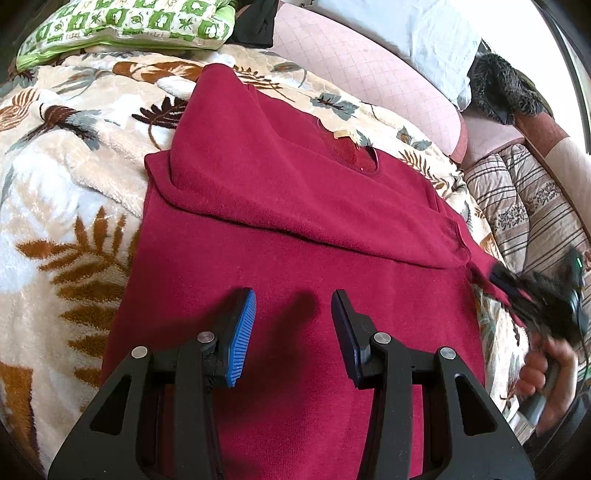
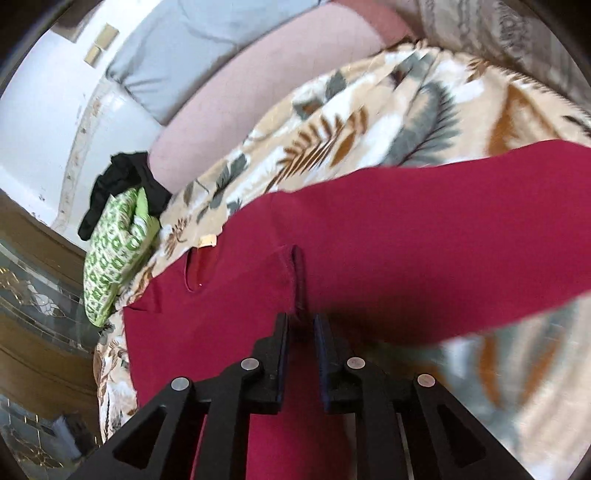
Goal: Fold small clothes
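A dark red sweater [image 1: 280,206] lies spread on a floral blanket [image 1: 66,177], one sleeve folded across its body. My left gripper [image 1: 293,314] is open and empty, hovering just above the sweater's lower body. My right gripper [image 2: 301,321] is shut on the red sleeve cuff [image 2: 299,280]; it also shows at the right edge of the left wrist view [image 1: 517,291], pinching the sleeve end. The sweater's neckline and tan label [image 2: 207,242] lie toward the left in the right wrist view.
A green patterned pillow [image 1: 125,26] and a black garment [image 1: 258,22] lie at the far end. A pink cushion [image 1: 369,77] and striped quilt [image 1: 524,206] lie to the right. A white wall [image 2: 48,122] shows beyond.
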Motion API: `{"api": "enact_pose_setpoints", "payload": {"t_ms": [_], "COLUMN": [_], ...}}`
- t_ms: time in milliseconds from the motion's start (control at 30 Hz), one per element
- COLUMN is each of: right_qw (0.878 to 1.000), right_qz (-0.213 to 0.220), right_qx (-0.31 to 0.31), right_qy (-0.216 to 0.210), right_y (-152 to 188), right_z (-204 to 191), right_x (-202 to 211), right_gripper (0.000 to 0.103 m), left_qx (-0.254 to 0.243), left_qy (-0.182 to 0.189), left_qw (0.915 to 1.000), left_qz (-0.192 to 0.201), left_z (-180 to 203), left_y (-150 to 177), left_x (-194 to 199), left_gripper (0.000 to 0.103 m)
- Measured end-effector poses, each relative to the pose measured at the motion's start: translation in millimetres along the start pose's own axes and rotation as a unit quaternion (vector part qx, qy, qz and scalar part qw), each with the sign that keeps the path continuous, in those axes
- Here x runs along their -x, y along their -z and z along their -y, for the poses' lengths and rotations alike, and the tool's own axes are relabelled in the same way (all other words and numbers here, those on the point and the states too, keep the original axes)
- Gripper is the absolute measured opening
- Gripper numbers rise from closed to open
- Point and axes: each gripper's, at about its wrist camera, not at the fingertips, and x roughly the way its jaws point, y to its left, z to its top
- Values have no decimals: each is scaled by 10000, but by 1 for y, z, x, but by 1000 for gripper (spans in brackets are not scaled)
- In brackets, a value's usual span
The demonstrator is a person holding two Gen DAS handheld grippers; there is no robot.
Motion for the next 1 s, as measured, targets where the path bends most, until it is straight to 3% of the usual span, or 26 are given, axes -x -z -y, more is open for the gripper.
{"api": "enact_pose_setpoints", "payload": {"t_ms": [67, 133, 233, 333, 367, 400, 433, 567, 700, 733, 800, 833, 867, 1000], "right_qw": [9986, 9924, 9709, 9497, 9475, 9461, 9444, 9568, 9600, 9543, 9476, 9472, 9489, 9577], "right_qz": [376, 722, 1235, 1572, 1626, 1674, 1731, 1779, 1725, 1801, 1833, 1859, 1861, 1981], "right_qx": [-49, -138, -479, -1009, -1126, -1274, -1404, -1576, -1532, -1722, -1983, -1960, -1877, -1067], "right_qy": [365, 991, 1993, 2514, 2512, 2464, 2418, 1677, 1589, 1648, 1706, 1724, 1724, 1792], "right_y": [6, 7, -2, -16, -18, -20, -20, -26, -38, -39, -36, -34, -33, -29], "right_z": [24, 58, 123, 190, 203, 218, 230, 257, 261, 266, 264, 257, 250, 195], "right_x": [35, 69, 122, 164, 170, 176, 180, 175, 158, 159, 160, 163, 163, 165], "right_gripper": [13, 13, 18, 29, 35, 51, 55, 55, 55, 51, 33, 18, 11, 8], "left_qx": [-17, -40, -54, -52, -49, -47, -49, -97, -133, -127, -105, -101, -106, -106], "left_qy": [-25, -49, -75, -89, -93, -98, -105, -161, -204, -206, -207, -211, -216, -178], "left_qw": [10000, 10000, 10000, 9999, 9999, 9999, 9999, 9998, 9997, 9997, 9997, 9997, 9997, 9998], "left_qz": [-8, -9, -4, -7, -5, -2, -4, -16, -22, -19, -13, -8, -5, -6], "left_z": [1, 2, 3, 3, 3, 3, 3, 5, 5, 5, 5, 5, 5, 5], "left_y": [0, 1, 1, 0, 0, 0, 0, 1, 1, 1, 1, 1, 1, 1], "left_x": [0, 0, 0, -1, -1, -1, -2, -2, -2, -2, -2, -2, -2, -1], "left_gripper": [42, 42, 42, 42, 42, 42, 42, 42, 43, 43, 43, 43, 43, 43]}}
